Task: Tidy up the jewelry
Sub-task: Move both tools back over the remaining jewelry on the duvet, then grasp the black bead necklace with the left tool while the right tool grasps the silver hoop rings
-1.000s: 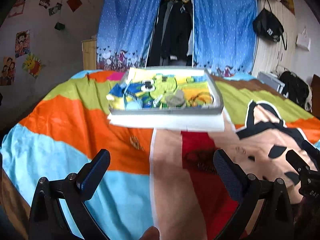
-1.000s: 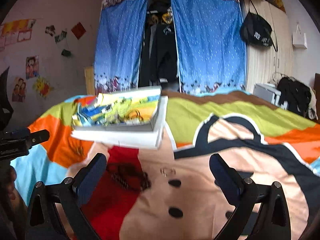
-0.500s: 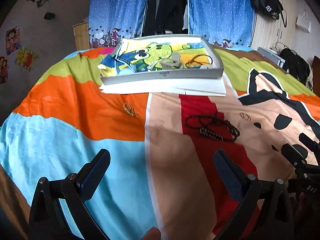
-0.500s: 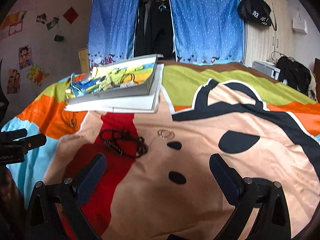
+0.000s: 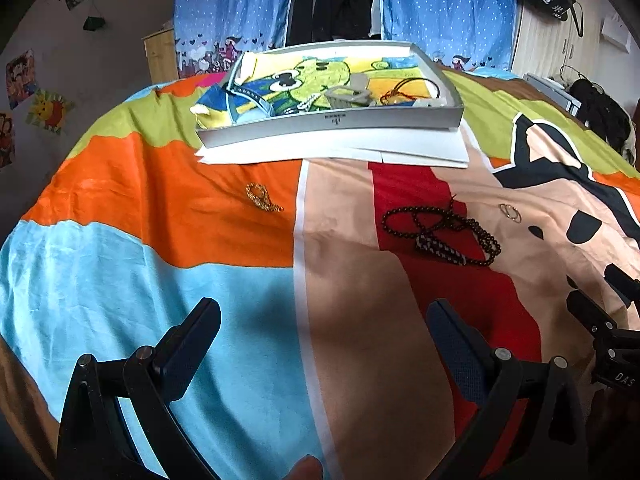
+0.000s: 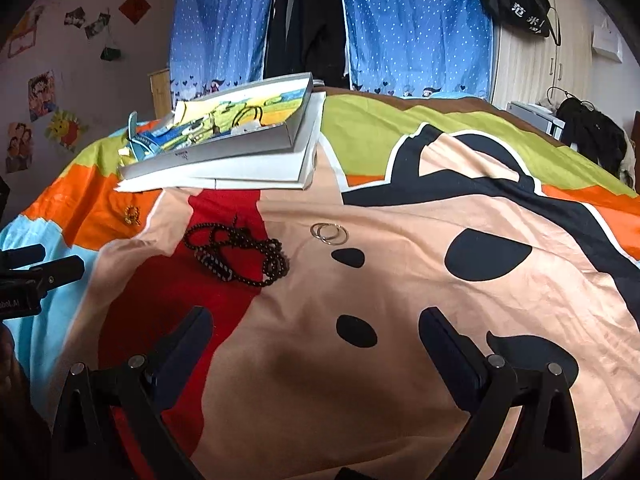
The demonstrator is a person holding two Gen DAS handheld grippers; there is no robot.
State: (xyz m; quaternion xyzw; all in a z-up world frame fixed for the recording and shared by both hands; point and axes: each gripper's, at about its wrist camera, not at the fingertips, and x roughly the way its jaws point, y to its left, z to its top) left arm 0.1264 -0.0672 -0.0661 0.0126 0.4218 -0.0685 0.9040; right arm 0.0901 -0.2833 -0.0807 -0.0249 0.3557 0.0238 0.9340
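Observation:
A dark bead necklace [image 5: 440, 236] lies coiled on the red stripe of the bedspread; it also shows in the right wrist view [image 6: 236, 254]. A gold chain [image 5: 262, 198] lies on the orange patch, seen small in the right wrist view [image 6: 132, 215]. Two silver rings [image 6: 329, 234] lie on the peach area, also in the left wrist view [image 5: 511, 212]. A grey tray [image 5: 332, 122] [image 6: 224, 152] holds several other pieces. My left gripper [image 5: 322, 330] is open and empty above the bedspread. My right gripper [image 6: 314, 334] is open and empty, short of the rings.
The tray rests on white boards [image 5: 360, 151] at the far side of the colourful bedspread [image 6: 440, 260]. Blue curtains [image 6: 416, 24], hanging clothes and a wooden wardrobe [image 6: 536, 64] stand behind. The right gripper's tips show at the right edge of the left wrist view [image 5: 612, 304].
Both grippers have tilted down and drawn nearer the bedspread; the necklace, rings and gold chain now sit larger and lower in view. Both stay open.

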